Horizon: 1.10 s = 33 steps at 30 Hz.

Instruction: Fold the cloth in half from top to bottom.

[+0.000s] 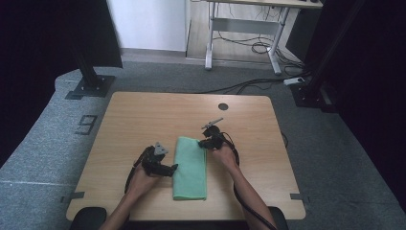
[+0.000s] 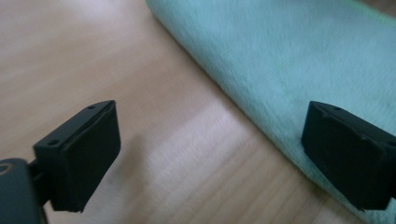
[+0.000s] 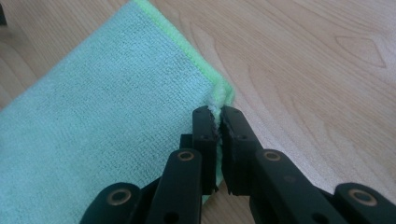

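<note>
A lab: wooden table (image 1: 143, 115) on grey carpet (image 1: 43, 143), black curtains (image 1: 43, 33).

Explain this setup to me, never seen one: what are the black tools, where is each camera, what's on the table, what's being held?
No robot arm here: a person sits at a wooden table and holds a two-jaw hand tool in each hand. The high view looks down from above the person's side. Each of the other two cameras rides on one tool and looks along its black jaws.

On the table lies a folded green cloth.

The right gripper is shut on a corner of the cloth; its view shows the edge pinched between the jaws. The left gripper is open, one jaw over bare wood and the other over the cloth's long edge, holding nothing. The high view shows it at the cloth's left side.
</note>
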### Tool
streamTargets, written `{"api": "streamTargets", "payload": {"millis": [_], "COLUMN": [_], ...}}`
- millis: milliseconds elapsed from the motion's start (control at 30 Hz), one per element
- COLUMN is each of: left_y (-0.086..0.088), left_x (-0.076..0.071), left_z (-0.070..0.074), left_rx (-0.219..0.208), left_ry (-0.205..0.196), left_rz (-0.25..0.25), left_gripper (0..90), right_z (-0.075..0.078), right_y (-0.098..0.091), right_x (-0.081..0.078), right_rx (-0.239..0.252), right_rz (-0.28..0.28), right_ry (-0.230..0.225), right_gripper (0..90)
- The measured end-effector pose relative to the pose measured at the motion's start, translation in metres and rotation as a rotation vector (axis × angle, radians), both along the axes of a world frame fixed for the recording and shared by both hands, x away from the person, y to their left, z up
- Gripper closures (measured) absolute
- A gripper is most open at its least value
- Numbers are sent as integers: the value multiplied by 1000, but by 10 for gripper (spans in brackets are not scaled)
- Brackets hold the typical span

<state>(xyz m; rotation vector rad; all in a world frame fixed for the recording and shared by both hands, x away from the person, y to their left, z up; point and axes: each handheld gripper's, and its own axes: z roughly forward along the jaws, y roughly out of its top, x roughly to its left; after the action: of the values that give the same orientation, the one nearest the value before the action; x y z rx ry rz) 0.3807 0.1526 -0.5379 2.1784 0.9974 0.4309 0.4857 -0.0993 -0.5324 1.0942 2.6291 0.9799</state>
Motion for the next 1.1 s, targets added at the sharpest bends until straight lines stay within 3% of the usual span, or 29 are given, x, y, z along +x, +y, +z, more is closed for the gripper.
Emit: {"api": "streamTargets", "payload": {"millis": [100,200,500,633,800,1100], "left_y": [0,-2,-1,-3,-2,-2], "left_x": [2,2,-7,-9,-10,-10], "left_z": [0,-5,-7,-8,-10,-10], "left_rx": [-17,22,10,25,15,12], "left_ry": [15,40,92,77,63,61], "left_rz": [3,-7,-22,-17,-9,-7], "left_gripper": [57,56,60,63,48,46], "right_z": [0,1,1,1,4,30], "right_y": [0,1,1,1,2,-2], "right_x": [0,0,1,1,-1,-13], "right_rx": [-7,-14,-18,-19,-43,-13], "right_rz": [7,13,23,27,41,72], "right_ry": [-3,-12,-12,-9,-44,-111], "right_gripper": [843,843,841,842,847,850]}}
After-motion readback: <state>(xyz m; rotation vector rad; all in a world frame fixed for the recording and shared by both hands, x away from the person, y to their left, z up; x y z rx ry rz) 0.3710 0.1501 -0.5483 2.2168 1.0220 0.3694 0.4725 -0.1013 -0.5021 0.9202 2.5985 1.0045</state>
